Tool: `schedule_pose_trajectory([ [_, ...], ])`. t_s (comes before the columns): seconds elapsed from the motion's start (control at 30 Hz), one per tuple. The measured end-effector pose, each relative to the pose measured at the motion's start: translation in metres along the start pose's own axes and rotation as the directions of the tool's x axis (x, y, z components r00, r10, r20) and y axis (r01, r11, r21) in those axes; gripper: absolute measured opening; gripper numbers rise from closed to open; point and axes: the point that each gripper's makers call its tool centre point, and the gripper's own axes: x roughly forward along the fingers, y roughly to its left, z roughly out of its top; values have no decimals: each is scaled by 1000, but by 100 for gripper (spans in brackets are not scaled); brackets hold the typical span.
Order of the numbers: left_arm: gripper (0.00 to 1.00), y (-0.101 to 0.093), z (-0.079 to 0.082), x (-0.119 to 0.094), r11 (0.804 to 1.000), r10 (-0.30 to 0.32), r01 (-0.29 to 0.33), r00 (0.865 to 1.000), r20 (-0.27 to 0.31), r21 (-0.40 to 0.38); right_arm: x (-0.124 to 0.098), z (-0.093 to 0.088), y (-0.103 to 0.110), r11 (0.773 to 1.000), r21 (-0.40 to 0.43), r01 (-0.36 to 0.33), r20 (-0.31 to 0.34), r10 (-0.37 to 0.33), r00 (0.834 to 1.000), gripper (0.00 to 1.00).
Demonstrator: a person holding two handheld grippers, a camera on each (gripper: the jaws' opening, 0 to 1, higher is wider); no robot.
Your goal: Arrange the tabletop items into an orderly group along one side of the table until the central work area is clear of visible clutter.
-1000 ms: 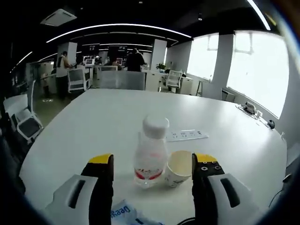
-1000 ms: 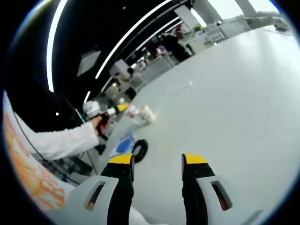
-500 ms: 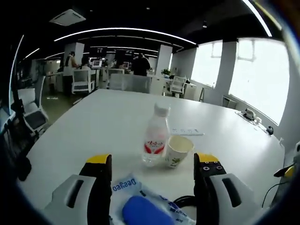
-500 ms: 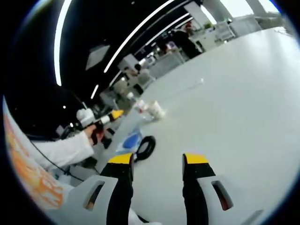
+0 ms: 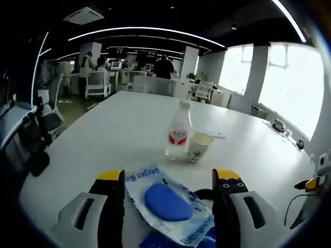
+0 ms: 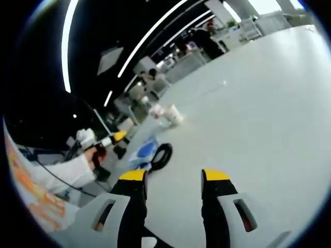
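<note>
Key relation: the blue packet (image 5: 168,204) is lying flat on the surface (image 5: 119,129) directly between and just ahead of the left tongs (image 5: 168,178), its long axis running diagonally from near-right to far-left; the left hand is by far the nearer one.
Other items: the bottle (image 5: 179,135) and the paper cup (image 5: 198,146) are standing upright side by side, just apart or touching, farther out along the same line; a black cable loop (image 6: 162,155) is lying beside the packet.
Left tongs: gaping wide, straddling the packet's width, gripping nothing.
Right tongs (image 6: 173,178): hovering open over bare surface, holding nothing, well apart from the cluster (image 6: 166,114) off to its left.
Judgement: the items are looking already gathered near one edge; the packet seems the likely next pick.
</note>
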Motion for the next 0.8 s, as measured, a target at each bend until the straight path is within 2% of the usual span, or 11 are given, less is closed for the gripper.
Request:
schedule_pose_trajectory([
  [0.13, 68, 1, -10, -17, 996, 32, -30, 999, 19, -85, 4, -3, -1, 1000, 0, -9, -18, 9, 1000, 40],
  [0.27, 66, 1, -30, -26, 995, 38, -40, 999, -20, -86, 8, 1, 3, 1000, -6, -19, -18, 19, 1000, 40],
  [0.47, 65, 3, -46, -36, 989, 53, -57, 998, -36, -135, 10, 3, 9, 999, -8, -31, -14, 31, 999, 40],
  [0.7, 64, 3, -57, -38, 982, 59, -67, 997, -51, -174, 7, -8, 11, 1000, 4, -31, -32, 31, 999, 40],
  [0.8, 64, 4, -54, -36, 967, 63, -69, 997, -32, -243, 7, -11, 10, 999, 18, -30, -36, 30, 999, 40],
])
